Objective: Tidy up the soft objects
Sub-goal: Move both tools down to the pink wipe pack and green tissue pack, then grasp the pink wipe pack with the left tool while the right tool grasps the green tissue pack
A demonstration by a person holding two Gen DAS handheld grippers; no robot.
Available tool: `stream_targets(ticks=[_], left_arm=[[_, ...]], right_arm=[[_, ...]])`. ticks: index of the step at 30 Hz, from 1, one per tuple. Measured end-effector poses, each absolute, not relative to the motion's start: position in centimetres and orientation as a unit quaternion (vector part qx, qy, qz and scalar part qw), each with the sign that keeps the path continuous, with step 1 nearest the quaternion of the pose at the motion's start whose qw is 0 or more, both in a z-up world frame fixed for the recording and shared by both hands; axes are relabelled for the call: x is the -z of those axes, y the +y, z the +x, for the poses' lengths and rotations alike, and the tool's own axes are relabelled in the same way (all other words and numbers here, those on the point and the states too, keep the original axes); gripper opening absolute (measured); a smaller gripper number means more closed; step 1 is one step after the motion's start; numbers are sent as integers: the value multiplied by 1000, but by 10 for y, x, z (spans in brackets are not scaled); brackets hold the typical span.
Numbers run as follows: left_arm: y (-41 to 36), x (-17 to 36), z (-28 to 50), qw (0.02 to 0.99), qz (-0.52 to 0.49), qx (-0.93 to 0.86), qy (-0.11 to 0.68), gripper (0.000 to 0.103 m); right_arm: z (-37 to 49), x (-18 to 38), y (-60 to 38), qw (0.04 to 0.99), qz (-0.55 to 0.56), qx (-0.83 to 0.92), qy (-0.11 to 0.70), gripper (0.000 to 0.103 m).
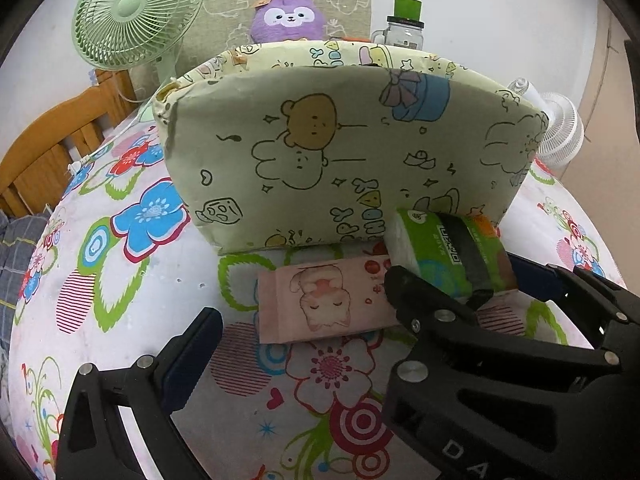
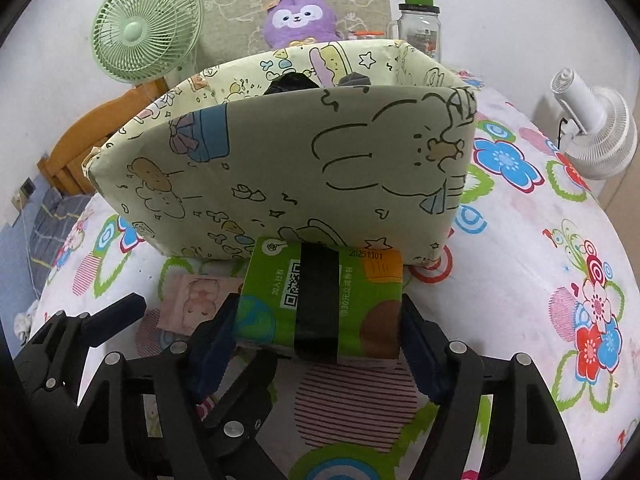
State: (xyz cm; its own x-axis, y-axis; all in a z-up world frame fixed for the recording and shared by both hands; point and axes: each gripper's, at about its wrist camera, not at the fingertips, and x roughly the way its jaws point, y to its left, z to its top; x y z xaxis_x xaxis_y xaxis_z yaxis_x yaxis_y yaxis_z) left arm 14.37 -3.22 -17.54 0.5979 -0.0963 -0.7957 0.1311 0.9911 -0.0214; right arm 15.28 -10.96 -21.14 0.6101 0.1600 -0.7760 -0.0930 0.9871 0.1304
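Your green tissue pack, black band around its middle, lies on its side on the floral sheet just in front of the fabric storage box. The pink tissue pack, printed with a sleeping cat, lies flat beside it. The box stands upright, open-topped, cartoon-printed, dark items inside.

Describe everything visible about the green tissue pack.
The green tissue pack is a soft, plastic-wrapped block with a QR code, an orange patch, a printed date and a black band around its middle. It lies on the floral cloth, against the fabric bin, partly atop a pink pack, between the right gripper fingers.
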Motion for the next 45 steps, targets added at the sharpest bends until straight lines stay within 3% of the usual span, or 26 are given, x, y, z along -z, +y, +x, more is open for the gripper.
stream_targets(ticks=[24,45], left_arm=[[-63,166,114,897,34,94,431,97],[-60,161,157,878,145,180,419,95]], right_arm=[[130,209,-138,900,47,-36,431,76],[141,204,-142,896,75,5,438,76]])
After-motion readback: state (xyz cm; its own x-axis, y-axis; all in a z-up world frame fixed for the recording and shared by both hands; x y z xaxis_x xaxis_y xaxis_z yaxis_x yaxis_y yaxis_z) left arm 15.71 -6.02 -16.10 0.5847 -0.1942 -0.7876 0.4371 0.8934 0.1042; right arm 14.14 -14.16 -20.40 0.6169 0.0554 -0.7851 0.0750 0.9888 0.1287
